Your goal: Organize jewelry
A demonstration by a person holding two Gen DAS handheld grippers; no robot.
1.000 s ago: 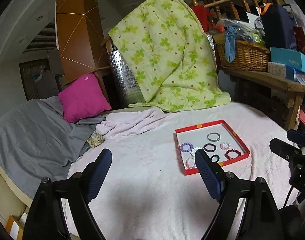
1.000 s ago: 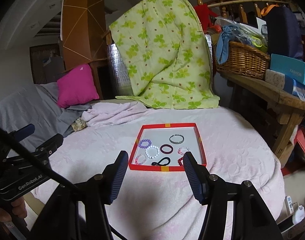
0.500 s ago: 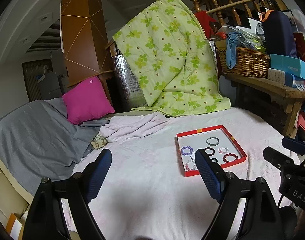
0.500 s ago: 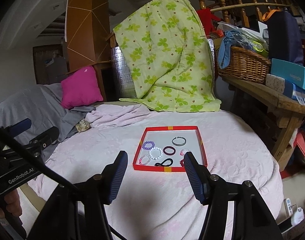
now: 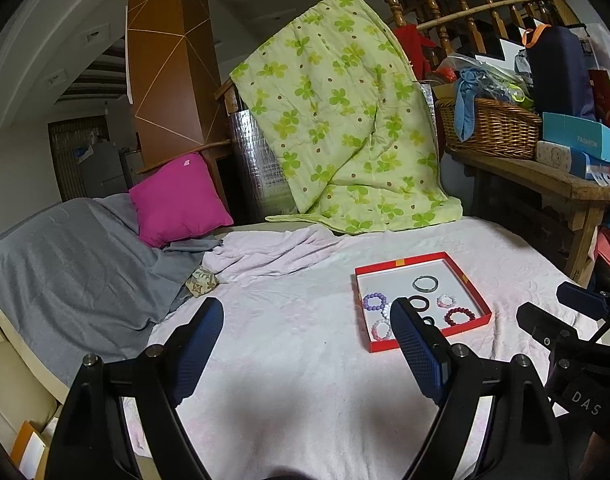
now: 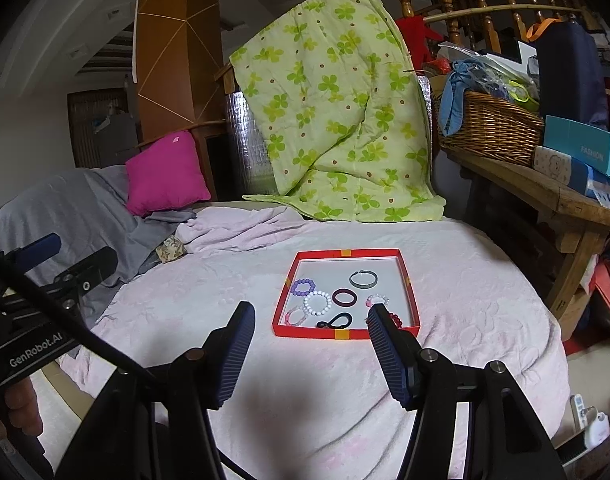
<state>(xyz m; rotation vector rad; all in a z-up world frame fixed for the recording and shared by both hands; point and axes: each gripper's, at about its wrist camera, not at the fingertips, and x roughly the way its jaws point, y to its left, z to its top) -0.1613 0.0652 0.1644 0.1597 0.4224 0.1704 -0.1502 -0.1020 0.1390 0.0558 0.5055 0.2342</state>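
**Right wrist view: red tray of bracelets on the bed, both grippers empty**

Item: red tray, on the pink bedspread, at 12 o'clock from the right gripper.

Contents, by tray clock face:
- grey bangle, 1 o'clock
- purple bead bracelet, 10 o'clock
- white bead bracelet, 8 o'clock, touching the purple one
- dark ring, centre
- pink bead bracelet, 3 o'clock
- pale pink bracelet, 7 o'clock
- black hair tie, 6 o'clock
- dark red bead bracelet, 5 o'clock, partly behind a finger

Grippers: right gripper jaws wide apart, holding nothing, short of the tray. Left gripper likewise spread and empty; tray sits at its 1 o'clock.

Progress: all visible jewelry lies inside the tray, none seen on the bedspread. Pieces are loosely spaced, not in strict rows. That fits either a finished gathering or a sorting yet to come; one moment cannot settle which.

Change from one second ago: tray appears smaller and farther in both views, contents unshifted. Both grippers have drawn back, jaws unchanged.
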